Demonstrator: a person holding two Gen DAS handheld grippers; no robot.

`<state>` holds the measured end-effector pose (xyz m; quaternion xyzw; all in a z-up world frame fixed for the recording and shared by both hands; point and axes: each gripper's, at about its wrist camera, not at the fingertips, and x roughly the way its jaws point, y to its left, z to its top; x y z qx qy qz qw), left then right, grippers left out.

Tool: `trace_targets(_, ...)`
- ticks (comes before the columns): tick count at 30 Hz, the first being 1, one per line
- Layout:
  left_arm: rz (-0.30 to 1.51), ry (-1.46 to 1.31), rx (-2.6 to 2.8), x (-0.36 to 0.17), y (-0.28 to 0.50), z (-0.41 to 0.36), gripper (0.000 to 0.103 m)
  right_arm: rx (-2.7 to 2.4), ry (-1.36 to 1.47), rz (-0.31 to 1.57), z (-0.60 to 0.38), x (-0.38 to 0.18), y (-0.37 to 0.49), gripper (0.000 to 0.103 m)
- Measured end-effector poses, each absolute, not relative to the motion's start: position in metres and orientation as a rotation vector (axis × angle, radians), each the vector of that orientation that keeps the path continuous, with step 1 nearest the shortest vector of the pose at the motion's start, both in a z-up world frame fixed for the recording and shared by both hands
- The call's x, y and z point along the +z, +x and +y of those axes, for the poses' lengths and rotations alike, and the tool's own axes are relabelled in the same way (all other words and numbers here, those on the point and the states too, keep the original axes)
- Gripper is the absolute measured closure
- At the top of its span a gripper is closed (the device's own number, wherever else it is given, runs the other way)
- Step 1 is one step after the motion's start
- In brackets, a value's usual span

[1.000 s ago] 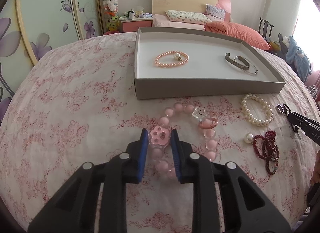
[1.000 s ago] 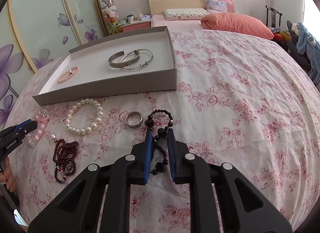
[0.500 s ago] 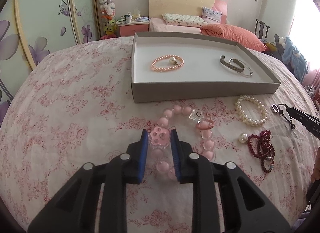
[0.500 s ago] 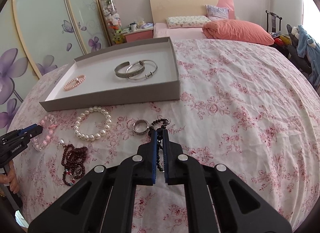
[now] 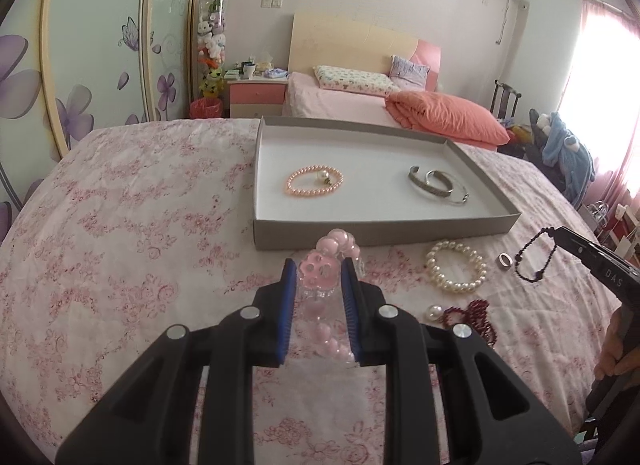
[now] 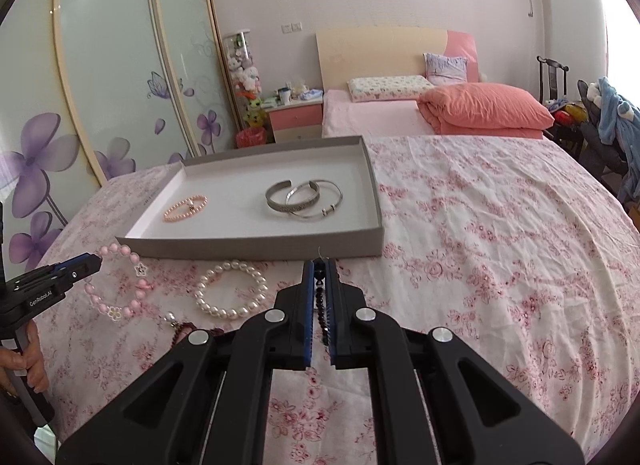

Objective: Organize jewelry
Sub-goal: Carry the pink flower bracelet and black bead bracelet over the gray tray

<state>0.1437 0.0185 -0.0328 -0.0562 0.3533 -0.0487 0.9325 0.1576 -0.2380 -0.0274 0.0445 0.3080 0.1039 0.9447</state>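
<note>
Floral bedspread (image 5: 120,225), soft and wrinkled; anything dropped here could sink into a fold or snag.

Grey tray (image 5: 360,231) on the far side of the loose pieces, raised wall facing both grippers. It holds a small pink pearl bracelet (image 5: 315,181) at left and silver bangles (image 5: 436,185) at right. Risk: a hanging loop catching the near wall if carried too low.

Left gripper (image 5: 319,277): jaws partly closed, pinching the flower charm of the pink bead bracelet (image 5: 320,269); the loop dangles clear of the bedspread in the right view. Rounded, glossy charm, so a slip seems possible if swung.

Right gripper (image 6: 319,271): jaws pressed together on the dark bead strand (image 6: 320,305), which hangs free. Thin cord, narrow bite; likely to slide out or swing into the bangles on release.

White pearl bracelet (image 5: 456,271), dark red beads (image 5: 472,319), a loose pearl (image 5: 434,312) and silver ring (image 5: 505,260) lie near, between tray and grippers. A trailing strand could drag them.
</note>
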Motion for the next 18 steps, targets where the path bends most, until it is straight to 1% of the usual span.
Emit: trace_targets(18,0.632,-0.157,-0.149,-0.003,0.134,0.007,0.08,0.294,0.083,0.487,-0.214,0.007,0.142,0.097)
